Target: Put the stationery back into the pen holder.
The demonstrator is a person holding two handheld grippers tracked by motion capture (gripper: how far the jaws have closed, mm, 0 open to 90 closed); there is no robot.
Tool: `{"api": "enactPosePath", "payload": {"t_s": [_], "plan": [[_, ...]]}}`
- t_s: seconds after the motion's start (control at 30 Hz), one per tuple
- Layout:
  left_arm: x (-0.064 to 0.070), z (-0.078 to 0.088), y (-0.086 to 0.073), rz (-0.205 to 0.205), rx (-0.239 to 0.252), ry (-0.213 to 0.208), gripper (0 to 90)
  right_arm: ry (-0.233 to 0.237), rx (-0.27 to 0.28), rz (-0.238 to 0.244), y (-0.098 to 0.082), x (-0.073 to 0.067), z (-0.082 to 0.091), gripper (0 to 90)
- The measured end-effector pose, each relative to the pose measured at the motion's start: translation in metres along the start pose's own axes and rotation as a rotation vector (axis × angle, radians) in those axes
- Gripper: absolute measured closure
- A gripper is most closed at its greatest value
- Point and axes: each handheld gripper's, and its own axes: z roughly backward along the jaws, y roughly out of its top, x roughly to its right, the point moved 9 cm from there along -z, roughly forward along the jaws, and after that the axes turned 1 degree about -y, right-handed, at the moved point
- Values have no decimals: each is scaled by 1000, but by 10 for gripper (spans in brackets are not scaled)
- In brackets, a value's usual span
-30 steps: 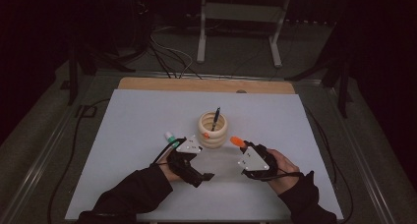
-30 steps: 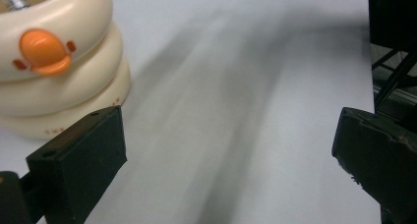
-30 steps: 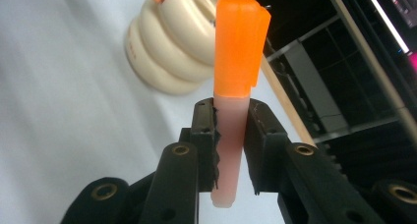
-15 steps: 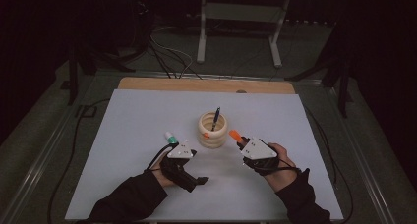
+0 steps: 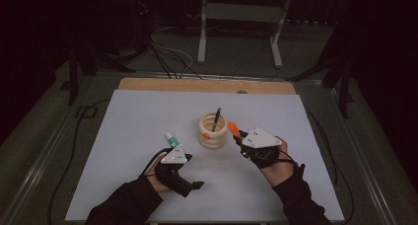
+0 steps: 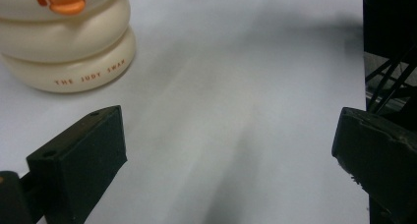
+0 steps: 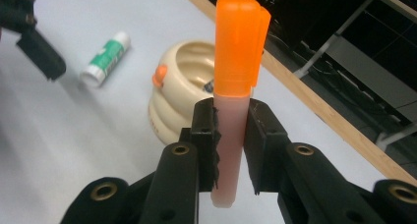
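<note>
Two grippers sit low over the white table (image 5: 123, 136), and the right gripper (image 7: 231, 135) has swung inward since a moment ago — its jaws are clamped on an orange-capped highlighter (image 7: 235, 86), cap pointing up beyond the jaw tips toward the cream ringed pen holder (image 7: 182, 91) just past them. That suggests the highlighter is headed for the holder, where a dark pen (image 5: 216, 119) already stands. The left gripper (image 6: 226, 150) has drawn back toward the person — its jaws stand wide apart with nothing between them. A green glue stick (image 7: 104, 59) lies on the table near it, apparently the next item to collect.
</note>
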Motion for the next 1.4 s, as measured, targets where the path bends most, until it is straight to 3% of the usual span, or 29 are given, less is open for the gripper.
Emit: {"api": "enactPosePath", "payload": {"t_s": [0.27,0.57,0.7,1.07,1.4], "plan": [[-1,-2,-5,5,-9,-1,4,14,21,-53,13,8,-5,753],[1,-3,-8,10,-7,-22,4,39,78,-171,35,19,-14,753],[1,-4,-10,13,-4,-22,4,47,99,-202,43,23,-18,753],[-2,-2,-9,11,18,-19,4,87,119,-275,57,20,-39,753],[-4,-2,-9,15,23,-22,4,101,120,-336,56,17,-59,752]]}}
